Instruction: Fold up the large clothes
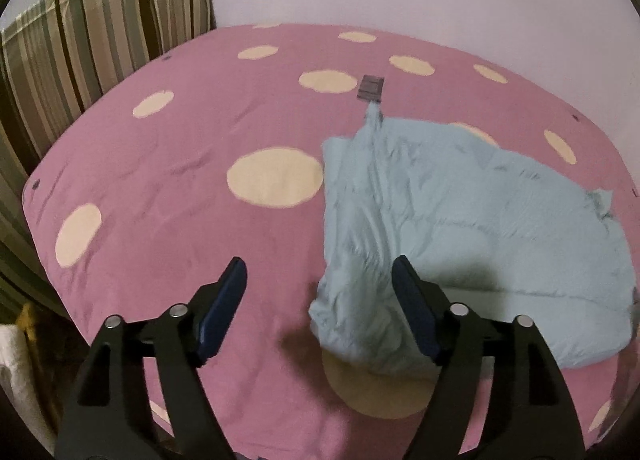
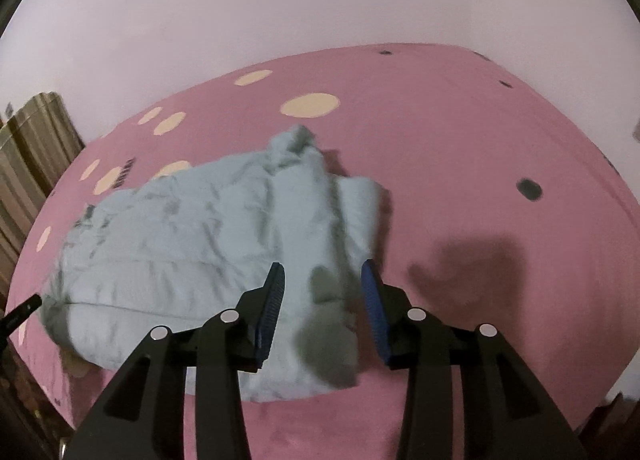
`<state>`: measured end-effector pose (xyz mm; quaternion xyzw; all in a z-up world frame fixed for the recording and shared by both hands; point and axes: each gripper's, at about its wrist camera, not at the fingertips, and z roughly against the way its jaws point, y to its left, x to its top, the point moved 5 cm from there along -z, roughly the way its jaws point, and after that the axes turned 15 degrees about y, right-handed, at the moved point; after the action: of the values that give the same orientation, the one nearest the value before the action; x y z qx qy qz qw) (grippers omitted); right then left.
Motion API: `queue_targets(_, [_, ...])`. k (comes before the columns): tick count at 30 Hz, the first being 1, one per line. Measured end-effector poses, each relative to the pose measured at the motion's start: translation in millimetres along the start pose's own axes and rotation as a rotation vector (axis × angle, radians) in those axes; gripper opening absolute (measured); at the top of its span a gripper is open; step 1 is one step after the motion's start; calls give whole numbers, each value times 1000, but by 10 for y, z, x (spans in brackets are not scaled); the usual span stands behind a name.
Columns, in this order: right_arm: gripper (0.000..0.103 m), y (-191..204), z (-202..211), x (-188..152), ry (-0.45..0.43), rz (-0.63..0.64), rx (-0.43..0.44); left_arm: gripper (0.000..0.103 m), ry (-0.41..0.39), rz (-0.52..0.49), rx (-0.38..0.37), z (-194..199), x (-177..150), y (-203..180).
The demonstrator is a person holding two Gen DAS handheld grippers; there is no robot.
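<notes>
A light blue garment [image 1: 480, 211] lies rumpled and partly folded on a pink bedspread with cream dots [image 1: 160, 179]. In the left wrist view it fills the right half, with a narrow piece reaching toward the far side. My left gripper [image 1: 320, 260] hovers open over the garment's near left edge, nothing pressed between its blue pads [image 1: 224, 300]. In the right wrist view the garment [image 2: 180, 244] spreads to the left on the bedspread [image 2: 460, 139]. My right gripper [image 2: 323, 266] is open above the garment's near right part, and the cloth below lies loose on the bed.
A striped fabric panel [image 1: 100, 39] stands at the bed's far left, also seen in the right wrist view as striped fabric [image 2: 36, 139]. A small dark tag [image 1: 372, 87] lies on the bedspread beyond the garment. Pale wall behind. A dark spot [image 2: 528, 188] marks the spread at right.
</notes>
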<state>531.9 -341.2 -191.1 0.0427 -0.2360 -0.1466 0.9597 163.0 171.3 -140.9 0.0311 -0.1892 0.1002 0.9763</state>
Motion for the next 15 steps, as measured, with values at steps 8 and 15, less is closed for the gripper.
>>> queue_targets(8, [41, 965, -353, 361, 38, 166, 73, 79, -28, -11, 0, 135, 236, -88])
queue_targets(15, [41, 1697, -778, 451, 70, 257, 80, 80, -13, -9, 3, 42, 263, -110])
